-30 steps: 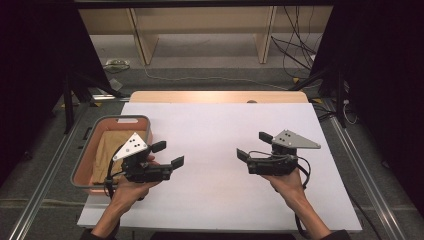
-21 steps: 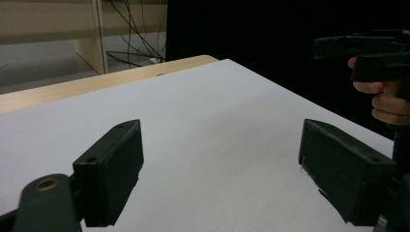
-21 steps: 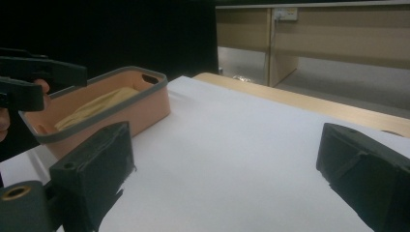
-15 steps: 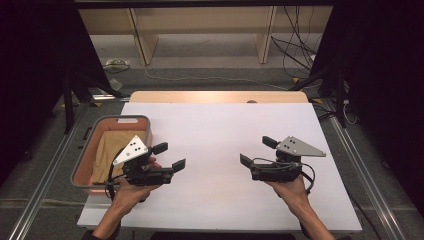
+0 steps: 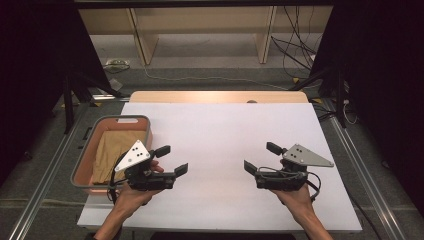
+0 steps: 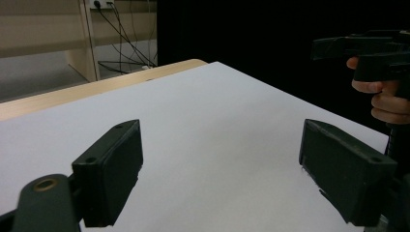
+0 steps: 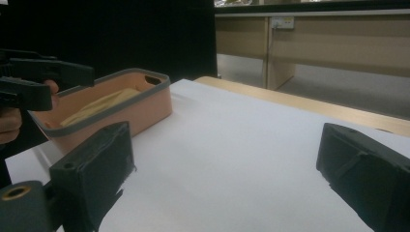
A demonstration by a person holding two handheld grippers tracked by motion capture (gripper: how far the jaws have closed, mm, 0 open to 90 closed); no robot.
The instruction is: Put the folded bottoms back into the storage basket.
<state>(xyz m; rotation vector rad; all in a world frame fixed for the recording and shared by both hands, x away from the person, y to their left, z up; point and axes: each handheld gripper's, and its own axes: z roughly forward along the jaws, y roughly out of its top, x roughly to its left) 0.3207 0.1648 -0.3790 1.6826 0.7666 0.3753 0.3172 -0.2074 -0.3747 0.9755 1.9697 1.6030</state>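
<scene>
Step in hand, as I judge it: pre-grasp, both tools held idle over the white sheet point(image 5: 220, 150), nothing picked up yet. The thing to go for looks like the folded tan cloth point(image 5: 116, 157) lying inside the pink bin point(image 5: 89, 150).

Taking the bin as landmark, near to far:

- Left gripper point(image 5: 172, 159): just right of the bin's near-right corner, pointing away from it toward table centre. Jaws wide apart, nothing between them; in the left gripper view they frame bare sheet only, not touching anything that I can see.
- Right gripper point(image 5: 261, 157): well to the right of the bin, across the sheet, pointing back toward it. Jaws also spread wide, empty; the right gripper view looks straight at the bin w/ the cloth showing above its grey rim.
- Cloth: fills most of the bin floor, lying flat and below the rim.
- Beyond the bin: the bare wood edge of the table point(image 5: 220, 96), then floor and cables.

Next move, prob.: left gripper has to turn back toward the bin, go over the rim and come down on a cloth edge, w/ jaws kept wide till they straddle a fold. Rim is the obstacle; flat cloth gives little to pinch.
</scene>
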